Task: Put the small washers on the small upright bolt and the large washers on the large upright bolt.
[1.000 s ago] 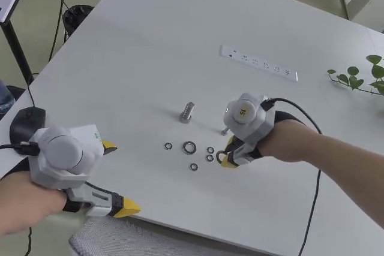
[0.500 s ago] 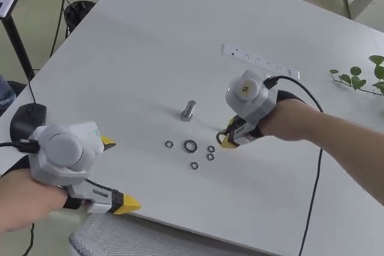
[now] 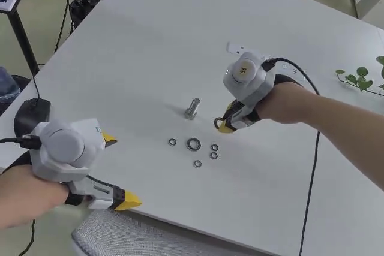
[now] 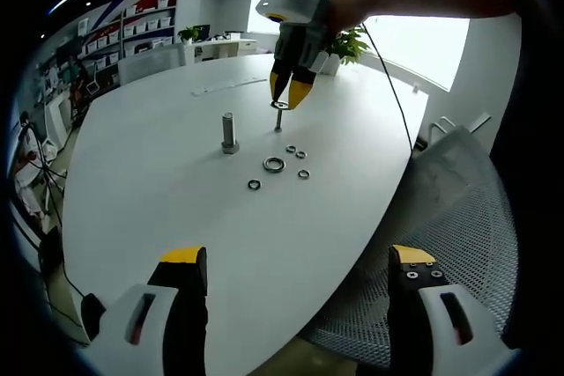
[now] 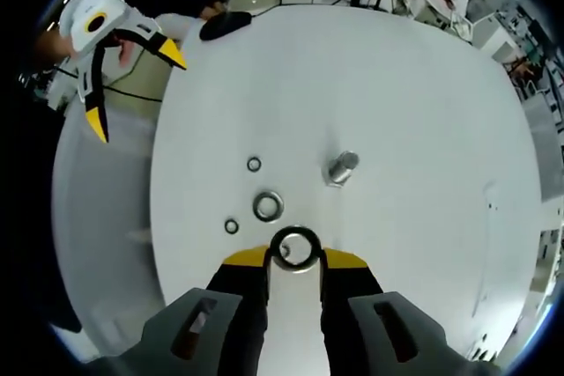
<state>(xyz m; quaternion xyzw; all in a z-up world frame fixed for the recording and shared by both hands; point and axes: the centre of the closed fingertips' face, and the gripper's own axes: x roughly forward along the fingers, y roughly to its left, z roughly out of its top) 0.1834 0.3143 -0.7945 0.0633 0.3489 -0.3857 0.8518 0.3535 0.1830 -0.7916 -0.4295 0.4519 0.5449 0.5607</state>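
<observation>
Your right hand-held gripper (image 3: 223, 125) is clamping a washer (image 5: 295, 230) in its jaw tips just above the small bolt (image 4: 278, 120); your left hand-held gripper (image 4: 297, 257) is hanging wide open, empty.

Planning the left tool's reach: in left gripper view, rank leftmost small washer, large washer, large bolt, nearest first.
1. Leftmost small washer, nearest, left.
2. Large washer, centre, slightly behind.
3. Large bolt, farthest back, left.
</observation>
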